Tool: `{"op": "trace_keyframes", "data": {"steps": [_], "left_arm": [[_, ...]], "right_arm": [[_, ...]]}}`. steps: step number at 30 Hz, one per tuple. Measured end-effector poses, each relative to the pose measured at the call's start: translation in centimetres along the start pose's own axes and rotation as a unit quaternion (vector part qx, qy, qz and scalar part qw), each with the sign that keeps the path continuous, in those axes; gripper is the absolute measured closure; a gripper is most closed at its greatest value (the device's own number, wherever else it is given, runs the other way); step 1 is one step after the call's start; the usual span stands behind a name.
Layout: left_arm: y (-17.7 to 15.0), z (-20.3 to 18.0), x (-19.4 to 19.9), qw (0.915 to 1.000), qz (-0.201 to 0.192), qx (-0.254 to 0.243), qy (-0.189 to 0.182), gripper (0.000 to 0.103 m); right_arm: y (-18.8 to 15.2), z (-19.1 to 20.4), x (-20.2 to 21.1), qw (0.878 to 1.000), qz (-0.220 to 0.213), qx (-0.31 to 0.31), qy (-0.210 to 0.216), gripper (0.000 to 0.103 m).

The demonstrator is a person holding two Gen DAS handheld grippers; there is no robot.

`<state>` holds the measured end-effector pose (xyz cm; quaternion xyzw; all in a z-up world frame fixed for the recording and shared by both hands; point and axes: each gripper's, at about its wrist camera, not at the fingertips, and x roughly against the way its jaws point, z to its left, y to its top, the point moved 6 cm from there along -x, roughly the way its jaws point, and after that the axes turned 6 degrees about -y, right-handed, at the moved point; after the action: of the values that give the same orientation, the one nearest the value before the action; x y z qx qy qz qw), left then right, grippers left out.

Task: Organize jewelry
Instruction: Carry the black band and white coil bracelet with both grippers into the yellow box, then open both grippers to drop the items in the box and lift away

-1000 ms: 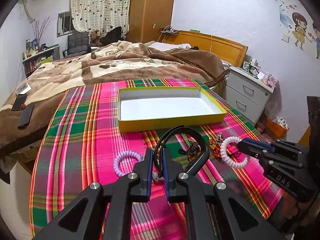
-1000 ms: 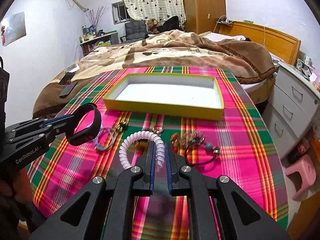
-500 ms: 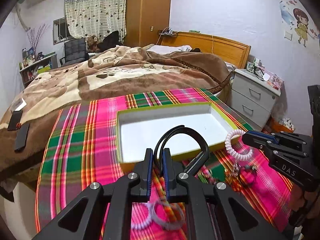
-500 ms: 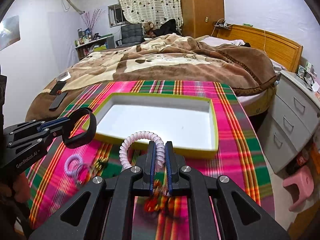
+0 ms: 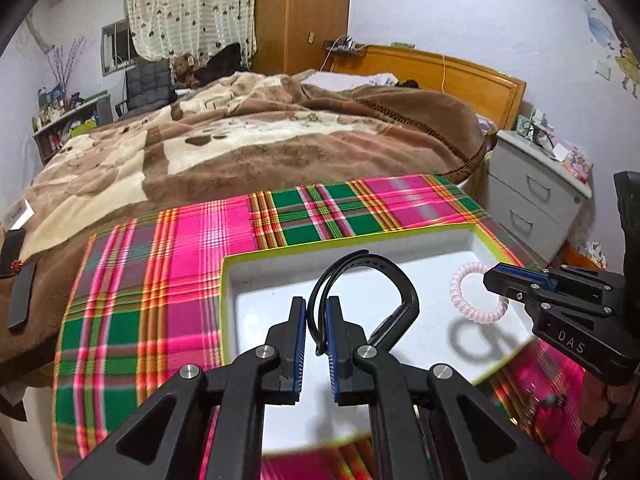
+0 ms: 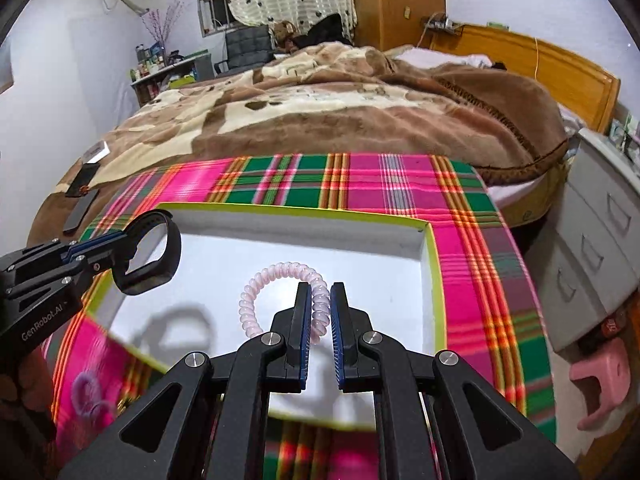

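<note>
My left gripper [image 5: 316, 308] is shut on a black band bracelet [image 5: 384, 276], held above the white inside of the yellow-rimmed box [image 5: 256, 256]. In the right wrist view the same bracelet [image 6: 160, 256] hangs over the box's left part, pinched by the left gripper [image 6: 116, 248]. My right gripper [image 6: 320, 292] is shut on a pink spiral coil bracelet [image 6: 276, 272], also over the box [image 6: 434, 264]. From the left wrist view that coil [image 5: 464, 292] hangs at the right gripper [image 5: 494, 280]. Both pieces cast shadows on the box floor.
The box sits on a pink and green plaid cloth [image 5: 188, 264] at the foot of a bed with a brown blanket [image 5: 260, 136]. More jewelry lies blurred on the cloth near me [image 6: 88, 396]. A grey nightstand [image 5: 532, 196] and a pink stool [image 6: 600, 376] stand to the right.
Both grippers have travelled forward together from the jewelry pile to above the box, each still holding its bracelet. The loose jewelry has slipped to the bottom edges of the views.
</note>
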<state>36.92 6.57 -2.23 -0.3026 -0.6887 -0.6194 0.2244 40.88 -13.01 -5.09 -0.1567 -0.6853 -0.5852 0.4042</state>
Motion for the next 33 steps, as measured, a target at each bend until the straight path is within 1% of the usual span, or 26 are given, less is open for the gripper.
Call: {"op": "trace_keyframes", "data": {"steps": [5, 11, 23, 30, 31, 33], "left_arm": [[0.1, 1.0, -2.9, 0.9998, 0.019, 0.004, 0.008, 0.093], [-0.1, 1.5, -5.0, 0.9993, 0.036, 0.004, 0.004, 0.093], [0.5, 0.9, -6.2, 0.9989, 0.044, 0.004, -0.013, 0.092], [0.6, 0.4, -6.4, 0.9990, 0.042, -0.001, -0.018, 0.092], [0.6, 0.4, -6.3, 0.9990, 0.040, -0.001, -0.017, 0.092], [0.7, 0.4, -6.1, 0.9991, 0.036, 0.002, -0.020, 0.092]], "right_arm": [[0.8, -0.6, -2.8, 1.000, 0.018, 0.000, -0.007, 0.093], [1.3, -0.4, -4.2, 1.000, 0.027, 0.009, -0.011, 0.093], [1.9, 0.4, -5.7, 0.999, 0.041, 0.007, -0.010, 0.093], [1.8, 0.5, -6.4, 0.999, 0.053, 0.004, -0.001, 0.093], [1.8, 0.5, -6.4, 0.999, 0.053, 0.004, -0.001, 0.093], [1.8, 0.4, -6.2, 0.999, 0.050, 0.001, 0.000, 0.087]]}}
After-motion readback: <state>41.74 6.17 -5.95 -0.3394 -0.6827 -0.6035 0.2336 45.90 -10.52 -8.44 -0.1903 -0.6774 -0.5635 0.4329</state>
